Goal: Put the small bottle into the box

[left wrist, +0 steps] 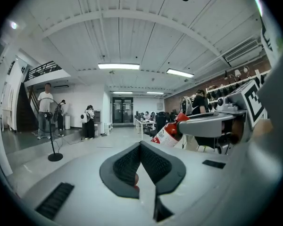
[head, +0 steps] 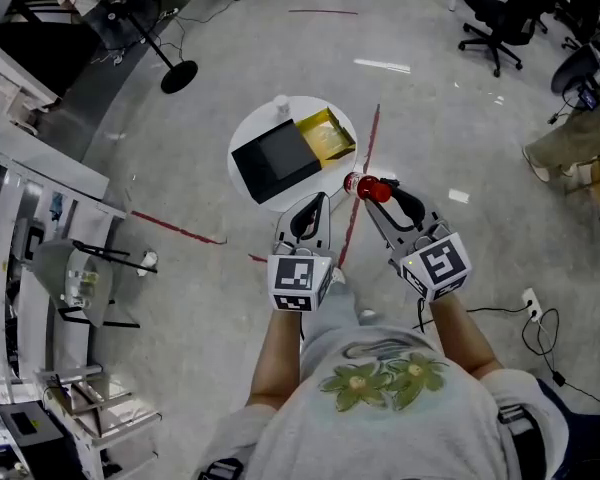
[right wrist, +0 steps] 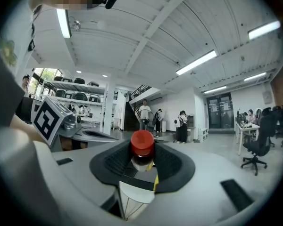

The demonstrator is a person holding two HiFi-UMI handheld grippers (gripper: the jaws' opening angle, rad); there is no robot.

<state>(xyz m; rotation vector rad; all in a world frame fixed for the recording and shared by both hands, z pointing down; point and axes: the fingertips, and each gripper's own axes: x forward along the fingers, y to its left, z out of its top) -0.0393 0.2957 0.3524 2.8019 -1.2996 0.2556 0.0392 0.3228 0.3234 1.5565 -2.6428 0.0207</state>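
Bottle sits between the jaws of the right tongs, which are clamped on its neck just under the red cap, so it is held in the air and not yet over the table. In the head view its long axis runs roughly from 3 to 9 o'clock across the jaws: the cap is at the pads and the labelled body sticks out toward 9 o'clock, on the side of the left tongs. Those tongs are closed with nothing between the pads and hover just beside the right pair, at its 8 o'clock. Outward from the right tongs, the box lies near, at about 11 o'clock, with its yellow inside facing up; a black panel touches it on the 8 o'clock side. The right hand carries the bottle and is also the nearer one to the yellow opening, so the move probably turns on carrying it toward 11 o'clock and tipping the body down before letting go.
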